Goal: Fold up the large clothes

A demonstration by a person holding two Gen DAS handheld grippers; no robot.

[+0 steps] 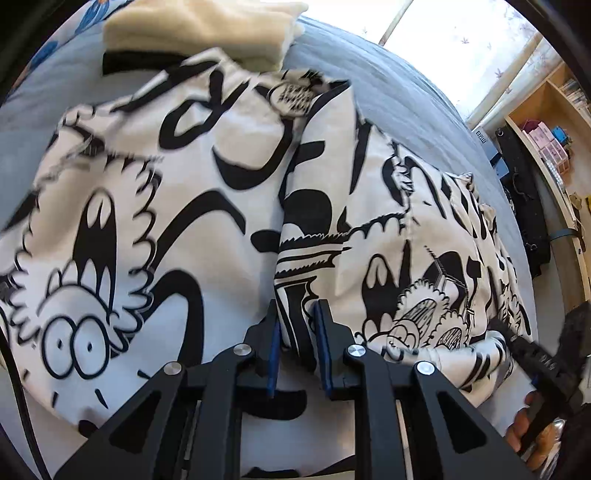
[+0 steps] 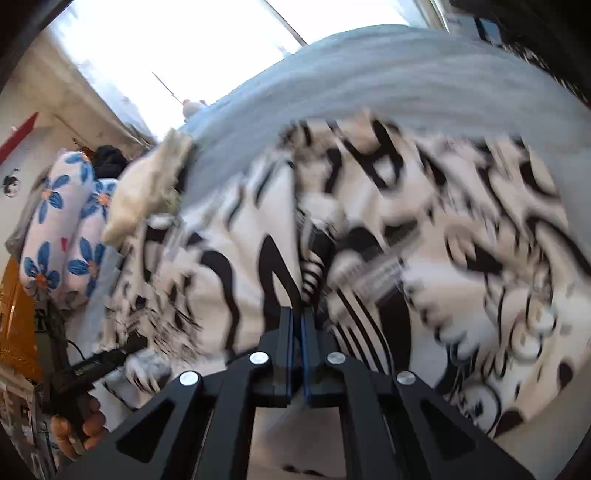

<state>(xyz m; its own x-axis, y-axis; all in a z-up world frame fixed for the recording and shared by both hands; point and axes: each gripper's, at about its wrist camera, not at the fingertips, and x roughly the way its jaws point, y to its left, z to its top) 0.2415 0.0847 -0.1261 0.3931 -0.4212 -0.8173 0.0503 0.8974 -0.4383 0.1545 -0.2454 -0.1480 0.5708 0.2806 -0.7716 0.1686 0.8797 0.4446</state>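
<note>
A grey-blue bed (image 1: 399, 92) fills both views, and the large white garment (image 1: 166, 206) with black cartoon print is spread over it, across the middle and lower part of each frame. In the left wrist view, a cream folded cloth (image 1: 207, 29) lies at the garment's top edge, upper left of centre. At the right edge of that frame a wooden shelf (image 1: 554, 122) holds small pink boxes (image 1: 543, 134) in its compartments. In the right wrist view, two blue-flowered pillows (image 2: 59, 229) sit at the left.

The left gripper (image 1: 297, 332), bottom centre, has its fingers (image 1: 323, 347) clenched on a striped fold of the garment. The right gripper (image 2: 297, 328) has its fingers pressed almost together; blur hides whether cloth sits between them.
</note>
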